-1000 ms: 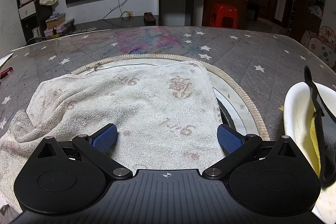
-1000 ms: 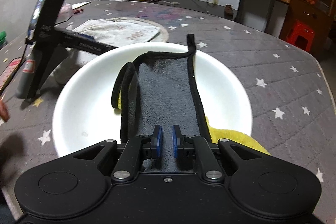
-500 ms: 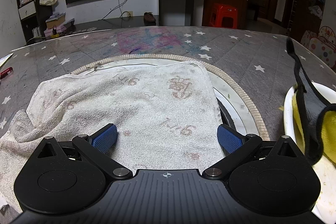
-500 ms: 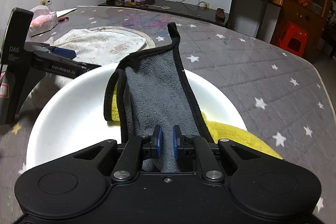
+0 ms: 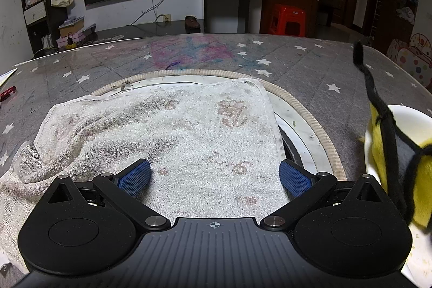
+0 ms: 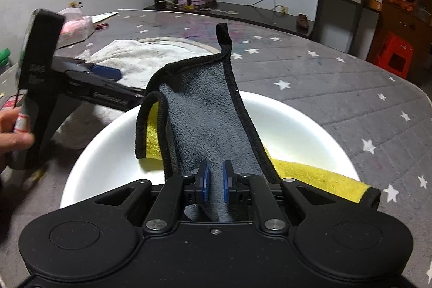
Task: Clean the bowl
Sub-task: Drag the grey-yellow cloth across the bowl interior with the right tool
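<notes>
While your left gripper (image 5: pixel 214 176) hovers spread over the white towel (image 5: pixel 167 136), your right gripper (image 6: pixel 215 181) pinches the grey-and-yellow cloth (image 6: pixel 205 123) above the white bowl (image 6: pixel 302 131).

1. The right gripper (image 6: pixel 214 181) pinches a grey-and-yellow cloth (image 6: pixel 202 120) with black trim, its pads pressed on the grey face.
2. The cloth rises over a white bowl (image 6: pixel 302 131) on the star-patterned table (image 6: pixel 337 88).
3. At left, a hand (image 6: pixel 12 131) holds the left gripper (image 6: pixel 105 72) above a white towel (image 6: pixel 140 56).
</notes>
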The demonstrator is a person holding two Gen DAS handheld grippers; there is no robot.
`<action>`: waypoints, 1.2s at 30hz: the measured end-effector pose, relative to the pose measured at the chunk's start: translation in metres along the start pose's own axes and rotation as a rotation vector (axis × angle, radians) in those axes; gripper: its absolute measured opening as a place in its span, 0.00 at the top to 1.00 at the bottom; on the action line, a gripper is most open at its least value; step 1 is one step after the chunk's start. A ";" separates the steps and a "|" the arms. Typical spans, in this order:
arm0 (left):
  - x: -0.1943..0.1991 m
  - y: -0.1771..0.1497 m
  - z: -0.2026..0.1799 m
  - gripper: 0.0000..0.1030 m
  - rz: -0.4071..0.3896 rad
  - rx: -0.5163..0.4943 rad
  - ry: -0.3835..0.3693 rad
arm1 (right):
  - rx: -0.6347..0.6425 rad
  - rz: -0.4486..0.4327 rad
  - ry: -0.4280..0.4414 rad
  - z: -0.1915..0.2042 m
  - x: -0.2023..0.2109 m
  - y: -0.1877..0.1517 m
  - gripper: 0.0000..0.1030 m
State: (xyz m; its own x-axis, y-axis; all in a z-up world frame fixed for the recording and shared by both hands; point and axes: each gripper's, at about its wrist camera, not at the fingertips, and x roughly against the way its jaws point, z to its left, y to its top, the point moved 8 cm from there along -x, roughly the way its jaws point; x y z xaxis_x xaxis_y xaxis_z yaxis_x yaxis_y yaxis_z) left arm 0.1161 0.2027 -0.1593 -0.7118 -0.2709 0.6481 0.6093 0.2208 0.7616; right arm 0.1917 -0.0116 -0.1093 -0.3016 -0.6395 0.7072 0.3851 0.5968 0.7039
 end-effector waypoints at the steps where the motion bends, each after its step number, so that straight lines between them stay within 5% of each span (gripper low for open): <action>1: 0.000 0.000 0.000 0.00 0.000 0.000 0.000 | 0.006 0.002 0.010 0.003 0.002 -0.002 0.89; 14: 0.000 0.000 0.000 0.00 0.000 0.000 0.000 | 0.047 0.033 0.047 0.018 0.034 -0.029 0.89; 36: 0.000 0.000 0.000 0.00 0.000 0.000 0.000 | -0.014 0.004 -0.082 -0.024 0.006 -0.009 0.89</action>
State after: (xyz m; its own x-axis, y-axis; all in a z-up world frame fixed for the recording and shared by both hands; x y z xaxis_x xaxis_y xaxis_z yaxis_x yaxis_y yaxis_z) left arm 0.1156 0.2029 -0.1592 -0.7118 -0.2709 0.6481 0.6094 0.2206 0.7615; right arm 0.2072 -0.0323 -0.1136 -0.3697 -0.5949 0.7138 0.3989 0.5922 0.7001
